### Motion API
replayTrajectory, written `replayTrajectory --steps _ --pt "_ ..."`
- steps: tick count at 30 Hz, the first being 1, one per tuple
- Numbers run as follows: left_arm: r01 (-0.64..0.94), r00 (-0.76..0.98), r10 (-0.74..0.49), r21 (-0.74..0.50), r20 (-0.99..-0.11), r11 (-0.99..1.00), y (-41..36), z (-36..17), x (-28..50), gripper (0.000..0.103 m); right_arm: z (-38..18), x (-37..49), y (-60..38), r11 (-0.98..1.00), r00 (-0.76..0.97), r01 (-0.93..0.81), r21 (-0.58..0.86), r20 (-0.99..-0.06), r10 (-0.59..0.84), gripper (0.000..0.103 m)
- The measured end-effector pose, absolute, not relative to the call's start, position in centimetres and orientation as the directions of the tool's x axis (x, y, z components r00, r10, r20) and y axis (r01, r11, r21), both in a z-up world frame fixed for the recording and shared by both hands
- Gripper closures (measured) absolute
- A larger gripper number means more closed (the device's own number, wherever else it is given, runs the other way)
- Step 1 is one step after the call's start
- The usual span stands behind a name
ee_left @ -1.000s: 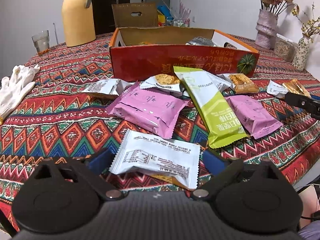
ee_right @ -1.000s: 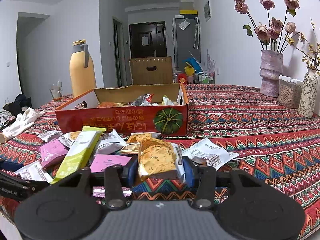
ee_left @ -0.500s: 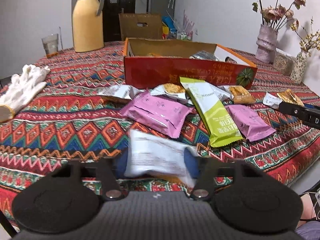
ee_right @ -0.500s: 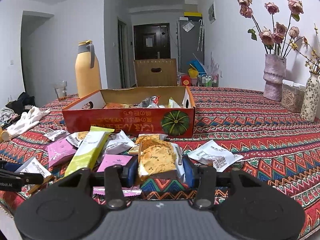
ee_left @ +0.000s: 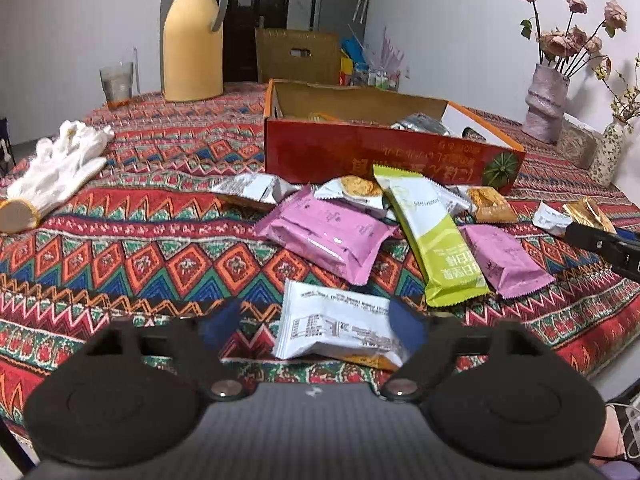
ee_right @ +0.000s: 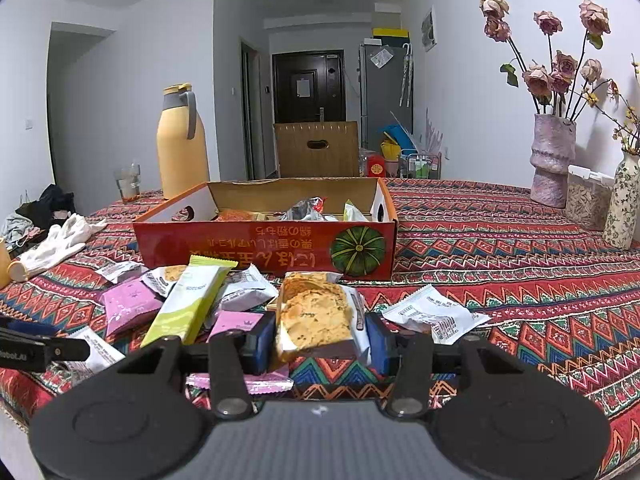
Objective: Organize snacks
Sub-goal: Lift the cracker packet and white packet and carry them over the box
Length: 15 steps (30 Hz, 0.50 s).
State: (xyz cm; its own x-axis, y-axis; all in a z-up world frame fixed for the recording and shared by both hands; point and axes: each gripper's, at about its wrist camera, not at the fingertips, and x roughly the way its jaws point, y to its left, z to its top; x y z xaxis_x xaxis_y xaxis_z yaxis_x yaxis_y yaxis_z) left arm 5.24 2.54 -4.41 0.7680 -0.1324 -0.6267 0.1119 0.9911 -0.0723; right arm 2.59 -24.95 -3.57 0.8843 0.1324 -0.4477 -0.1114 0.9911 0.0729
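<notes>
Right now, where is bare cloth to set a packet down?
Free: the tablecloth between the white gloves and the pink packets, and the stretch right of the red box toward the vases. Crowded: the strip in front of the box, heaped with packets.

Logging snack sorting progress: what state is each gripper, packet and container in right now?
Left gripper: opening, white printed packet between its fingers.
Right gripper: shut on clear-wrapped cracker packet.
Red cardboard box: open, partly filled.
Green long packet: lying across pink packets.
Drinking glass: upright.
</notes>
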Motion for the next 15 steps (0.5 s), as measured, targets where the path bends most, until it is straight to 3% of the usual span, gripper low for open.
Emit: replayTrajectory --steps 2,4,8,11,13,15 --pt "0.125 0.765 -0.149 -0.082 -0.627 0.989 2.2 -4.3 5.3 0.013 -3.6 2.6 -24.9 0.991 0.884 -0.112 0.073 -0.449 0.133 0.057" --pt "0.134 0.757 -0.15 -0.074 -0.636 0.988 1.5 -4.5 5.6 0.002 -3.6 2.6 -24.9 0.991 0.884 -0.112 0.073 -0.448 0.133 0.057" --pt "0.154 0.736 -0.143 -0.041 -0.661 0.987 0.1 -5.4 5.9 0.003 -3.8 2.5 -25.0 0.991 0.882 -0.113 0.076 -0.451 0.135 0.057" --pt "0.15 0.739 -0.114 -0.003 -0.663 0.989 -0.3 -6.1 5.8 0.017 -3.9 2.5 -25.1 0.991 0.882 -0.11 0.08 -0.451 0.134 0.057" --pt "0.16 0.749 -0.127 -0.009 -0.65 0.987 -0.1 -6.0 5.4 0.035 -3.9 2.6 -25.1 0.99 0.882 -0.111 0.081 -0.451 0.136 0.057" --pt "0.156 0.752 -0.139 -0.03 -0.644 0.987 0.3 -5.8 5.2 0.04 -3.9 2.6 -25.1 0.99 0.881 -0.115 0.082 -0.451 0.139 0.057"
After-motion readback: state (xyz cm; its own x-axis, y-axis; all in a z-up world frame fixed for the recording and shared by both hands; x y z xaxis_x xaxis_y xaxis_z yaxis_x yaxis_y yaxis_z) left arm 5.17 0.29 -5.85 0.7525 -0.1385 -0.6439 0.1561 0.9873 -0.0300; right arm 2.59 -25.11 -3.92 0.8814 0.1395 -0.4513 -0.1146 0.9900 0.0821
